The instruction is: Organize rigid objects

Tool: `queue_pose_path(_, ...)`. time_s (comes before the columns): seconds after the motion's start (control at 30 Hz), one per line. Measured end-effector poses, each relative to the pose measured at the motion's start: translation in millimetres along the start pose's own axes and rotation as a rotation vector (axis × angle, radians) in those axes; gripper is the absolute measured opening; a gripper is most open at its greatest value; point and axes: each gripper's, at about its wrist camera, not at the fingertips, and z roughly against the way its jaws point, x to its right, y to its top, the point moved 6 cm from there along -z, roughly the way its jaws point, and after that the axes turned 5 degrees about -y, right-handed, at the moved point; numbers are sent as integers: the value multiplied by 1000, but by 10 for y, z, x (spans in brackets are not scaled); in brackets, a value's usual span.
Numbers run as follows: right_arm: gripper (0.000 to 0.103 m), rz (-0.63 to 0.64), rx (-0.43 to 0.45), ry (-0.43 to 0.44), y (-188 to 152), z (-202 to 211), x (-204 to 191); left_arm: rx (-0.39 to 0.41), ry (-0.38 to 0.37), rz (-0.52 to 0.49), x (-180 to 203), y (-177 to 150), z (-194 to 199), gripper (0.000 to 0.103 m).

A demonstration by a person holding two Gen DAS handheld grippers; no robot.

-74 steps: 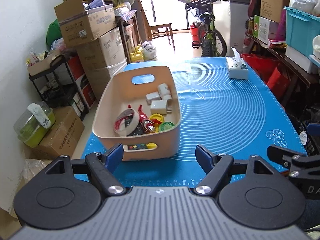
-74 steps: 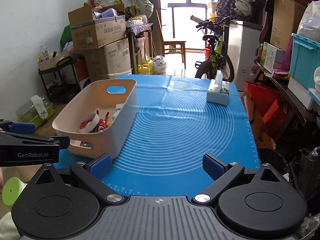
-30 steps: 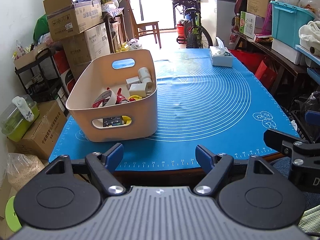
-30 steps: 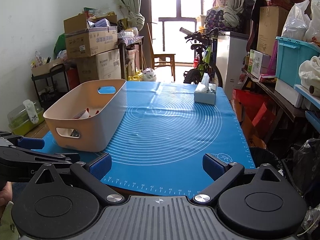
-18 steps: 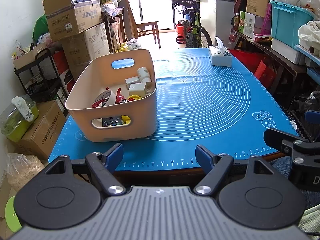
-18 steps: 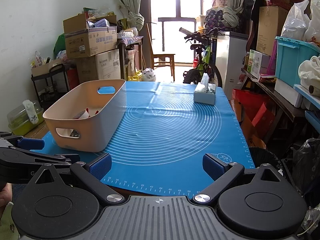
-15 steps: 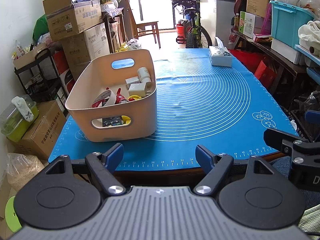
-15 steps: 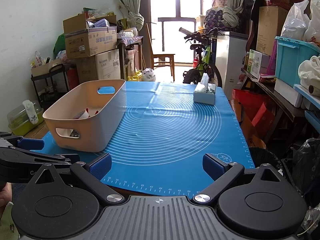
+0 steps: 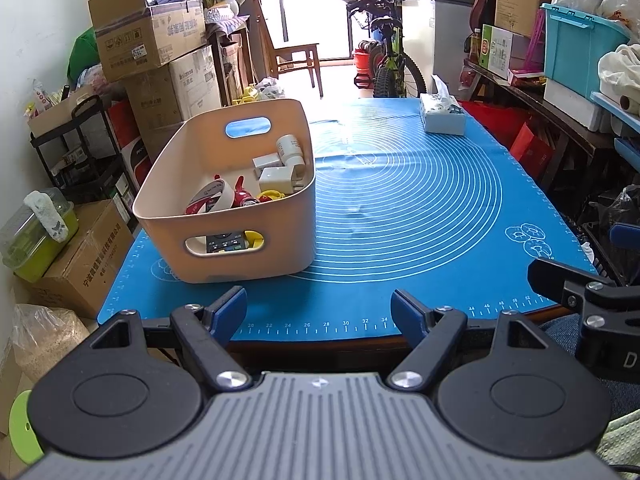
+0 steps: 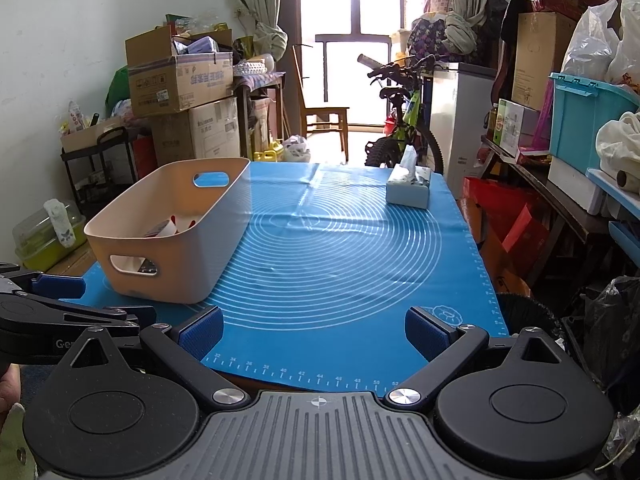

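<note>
A beige plastic bin point(image 9: 248, 248) point(image 10: 224, 216) stands on the left of the blue mat point(image 9: 400, 208) point(image 10: 340, 248). Inside it lie several small items: a tape roll point(image 9: 210, 198), white adapters point(image 9: 278, 176), a white bottle point(image 9: 289, 146), red and yellow pieces and a remote point(image 9: 224, 243) seen through the handle hole. My left gripper point(image 9: 319, 308) is open and empty, held back at the table's near edge, in front of the bin. My right gripper point(image 10: 312, 332) is open and empty too, over the near edge to the right of the bin.
A tissue box point(image 9: 442, 114) point(image 10: 409, 186) sits at the mat's far right. Cardboard boxes point(image 9: 152, 40), a black rack and a green container point(image 9: 36, 232) crowd the left side. A bicycle point(image 10: 404, 120), a chair and shelves with a teal bin point(image 9: 580, 48) line the back and right.
Both grippers pulled back from the bin to the table's near edge between the oldest frames and a second ago. Over the last second nothing has moved.
</note>
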Motion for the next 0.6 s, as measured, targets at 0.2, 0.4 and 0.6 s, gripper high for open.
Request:
queue_pose_path(0.2, 97, 0, 1, 1, 1, 0, 6, 1, -1, -1, 6, 3, 3, 79)
queue_pose_path(0.4, 97, -10, 1, -5, -4, -2, 15, 0, 0, -1, 1, 2, 1, 79)
queue_pose_path(0.6, 97, -10, 1, -5, -6, -3, 16, 1, 0, -2, 1, 4, 2, 79)
